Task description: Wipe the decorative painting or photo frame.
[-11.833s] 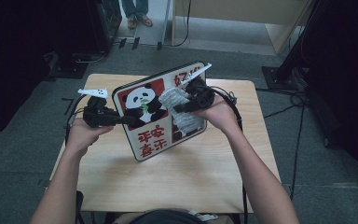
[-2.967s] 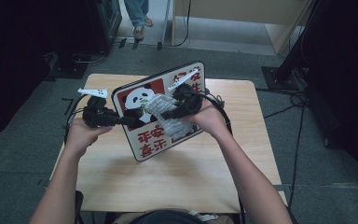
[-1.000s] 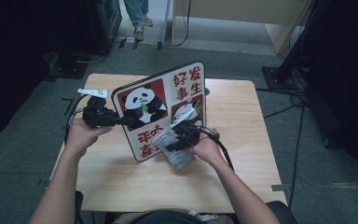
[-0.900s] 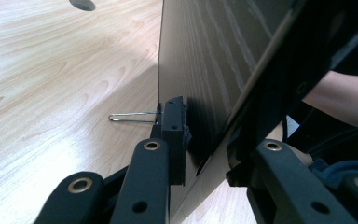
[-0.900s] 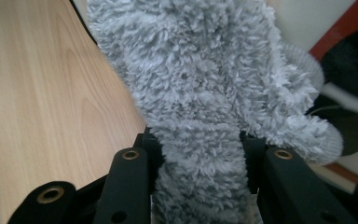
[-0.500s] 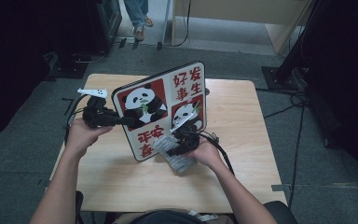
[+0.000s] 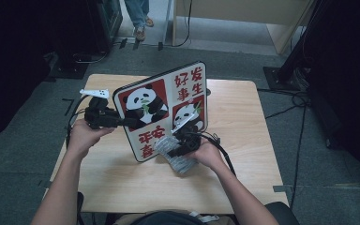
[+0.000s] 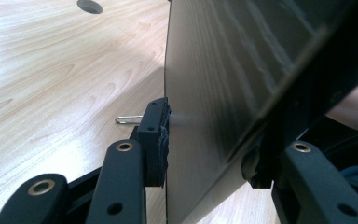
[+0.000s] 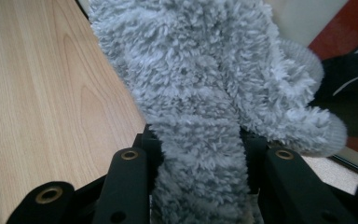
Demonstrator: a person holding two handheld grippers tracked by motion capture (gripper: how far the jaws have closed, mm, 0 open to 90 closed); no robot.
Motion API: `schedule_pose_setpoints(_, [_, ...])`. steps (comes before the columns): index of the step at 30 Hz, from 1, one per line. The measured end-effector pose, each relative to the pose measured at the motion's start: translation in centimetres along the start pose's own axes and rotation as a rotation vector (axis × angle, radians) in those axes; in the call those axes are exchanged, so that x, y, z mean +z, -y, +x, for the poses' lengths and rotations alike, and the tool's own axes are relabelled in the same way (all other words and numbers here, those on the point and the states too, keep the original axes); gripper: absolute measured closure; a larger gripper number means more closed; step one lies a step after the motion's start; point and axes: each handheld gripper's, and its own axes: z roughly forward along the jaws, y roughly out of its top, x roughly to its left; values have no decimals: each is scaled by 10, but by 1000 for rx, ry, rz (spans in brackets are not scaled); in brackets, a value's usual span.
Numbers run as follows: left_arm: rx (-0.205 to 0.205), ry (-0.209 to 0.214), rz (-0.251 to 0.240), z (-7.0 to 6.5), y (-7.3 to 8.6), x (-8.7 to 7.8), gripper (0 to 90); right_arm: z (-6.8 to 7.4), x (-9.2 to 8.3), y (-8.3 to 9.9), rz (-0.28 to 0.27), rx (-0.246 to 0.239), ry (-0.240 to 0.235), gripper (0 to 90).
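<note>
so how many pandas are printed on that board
2. One panda sits in the red square at the upper left of the board; a second panda is at its lower right, partly behind the right gripper.

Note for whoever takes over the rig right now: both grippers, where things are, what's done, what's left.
Left gripper: jaws have just been opening, with the panda board's left edge between them; one pad touches its back, but whether it is gripped is unclear.
Right gripper: shut on the grey fluffy cloth.
Board: stands tilted on the table.
Cloth: hangs at the board's lower front corner.
Done: the cloth has come down from the upper right of the face to the bottom.
Left: probably steady or set down the board, then put down the cloth.
</note>
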Motion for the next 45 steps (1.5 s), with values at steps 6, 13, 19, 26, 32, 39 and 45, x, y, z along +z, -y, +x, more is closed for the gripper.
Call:
schedule_pose_setpoints(6, [-2, 1, -5, 0, 1, -2, 582, 0, 0, 0, 7, 2, 2, 652])
schedule_pose_setpoints(13, [-5, 7, -31, 1, 4, -16, 636, 0, 0, 0, 14, 8, -8, 654])
schedule_pose_setpoints(19, [3, 13, -30, 1, 6, -20, 736, -1, 0, 1, 16, 8, -10, 655])
schedule_pose_setpoints(26, [13, 4, -21, 0, 5, -20, 760, -1, -3, 0, 20, 18, -18, 670])
schedule_pose_setpoints(32, [16, 3, -22, 0, 5, -20, 761, 4, -14, -4, 13, 15, -8, 682])
schedule_pose_setpoints(39, [16, -1, -21, -1, 5, -21, 762, 13, -37, -18, -17, -9, -5, 684])
schedule_pose_setpoints(45, [17, 2, -24, 0, 6, -20, 762, 25, -65, -39, -58, -53, 7, 684])
